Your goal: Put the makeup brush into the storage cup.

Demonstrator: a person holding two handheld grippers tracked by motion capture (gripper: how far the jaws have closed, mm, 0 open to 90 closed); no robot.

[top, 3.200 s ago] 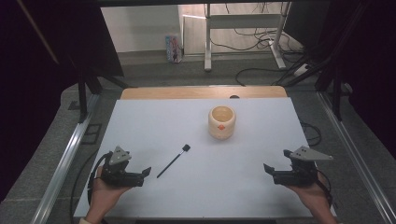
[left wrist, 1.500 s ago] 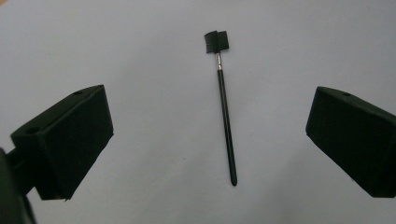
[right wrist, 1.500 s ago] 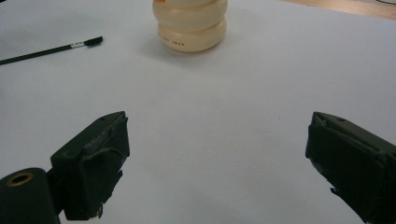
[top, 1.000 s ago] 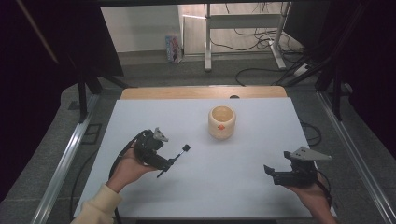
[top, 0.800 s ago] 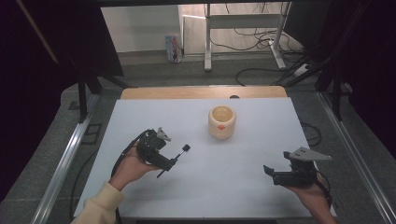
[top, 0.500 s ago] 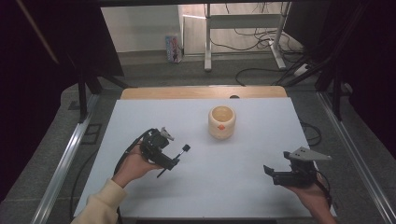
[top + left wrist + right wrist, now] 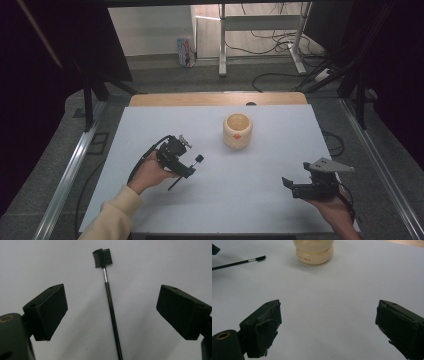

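A thin black brush (image 7: pixel 198 159) with a small comb head lies flat on the white table (image 7: pixel 260 200), left of centre. My left gripper (image 7: pixel 186 169) is tilted down over its handle and open. In the left gripper view the brush (image 7: pixel 113 322) runs up the middle between the two spread jaws of that gripper (image 7: pixel 112 293), touching neither. A cream cup (image 7: pixel 237 131) stands upright behind the brush, to its right. My right gripper (image 7: pixel 290 186) rests open near the front right, and in its own view (image 7: pixel 328 312) the cup (image 7: pixel 314 251) and brush (image 7: pixel 239 263) lie far ahead.
A wooden strip (image 7: pixel 215 98) borders the table's far edge. Metal rails (image 7: pixel 70 170) run along both sides, with cables on the floor beyond. White surface stretches between the two grippers.
My left gripper came in from the front left and settled over the brush handle, edging slightly right and down in the last second. The right gripper, cup and brush stayed still.
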